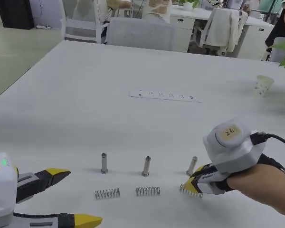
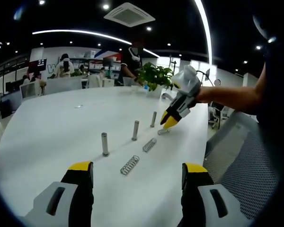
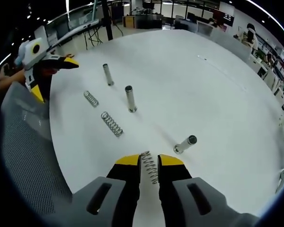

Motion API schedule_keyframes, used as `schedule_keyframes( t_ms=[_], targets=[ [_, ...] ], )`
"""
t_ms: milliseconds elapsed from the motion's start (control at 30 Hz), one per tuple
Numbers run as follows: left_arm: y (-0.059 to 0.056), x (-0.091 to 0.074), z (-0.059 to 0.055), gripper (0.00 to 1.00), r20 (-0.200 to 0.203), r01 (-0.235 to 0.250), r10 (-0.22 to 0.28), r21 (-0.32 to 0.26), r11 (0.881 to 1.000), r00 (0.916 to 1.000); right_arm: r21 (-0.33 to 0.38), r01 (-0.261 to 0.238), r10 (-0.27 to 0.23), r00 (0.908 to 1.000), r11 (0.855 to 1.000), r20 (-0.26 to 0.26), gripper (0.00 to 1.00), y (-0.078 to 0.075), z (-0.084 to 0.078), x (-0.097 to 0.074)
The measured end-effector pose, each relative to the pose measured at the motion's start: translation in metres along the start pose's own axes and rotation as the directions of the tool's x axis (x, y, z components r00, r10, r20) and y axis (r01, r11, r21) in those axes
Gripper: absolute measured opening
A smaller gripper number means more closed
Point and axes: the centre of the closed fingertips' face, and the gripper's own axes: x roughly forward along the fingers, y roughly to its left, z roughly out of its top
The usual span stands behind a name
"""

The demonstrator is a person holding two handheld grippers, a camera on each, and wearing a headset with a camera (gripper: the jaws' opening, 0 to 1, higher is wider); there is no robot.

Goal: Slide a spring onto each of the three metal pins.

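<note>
As R gripper (image 3: 149, 160) nips spring (image 3: 150, 169), axis flat, along jaws.

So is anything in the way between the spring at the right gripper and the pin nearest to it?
Nothing visible. The right gripper has the right spring between its jaws, and the nearest pin stands just beyond it with bare table between. The middle spring lies off to the side, clear of that path.

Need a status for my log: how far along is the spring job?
Done: nothing; all three pins stand bare. In hand: the right gripper has its jaws astride the rightmost spring, lying on the table. Left: threading it and the other two springs; the left gripper is open.
</note>
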Motion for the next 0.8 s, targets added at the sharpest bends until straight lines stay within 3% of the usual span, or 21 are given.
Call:
schedule_keyframes(
  t_ms=[300,800],
  targets=[
    [0.002,0.0,-0.002,0.72,0.001,-0.005,0.005,-0.009,1.0,1.0,-0.071,-0.029,0.026,0.9986,0.997,-0.046,0.12,0.004,0.001,0.01],
    [0.005,-0.001,-0.004,0.72,-0.002,-0.01,0.01,-0.019,1.0,0.9999,-0.176,-0.081,0.055,0.9874,0.981,-0.148,0.11,0.004,-0.007,0.019]
  ],
)
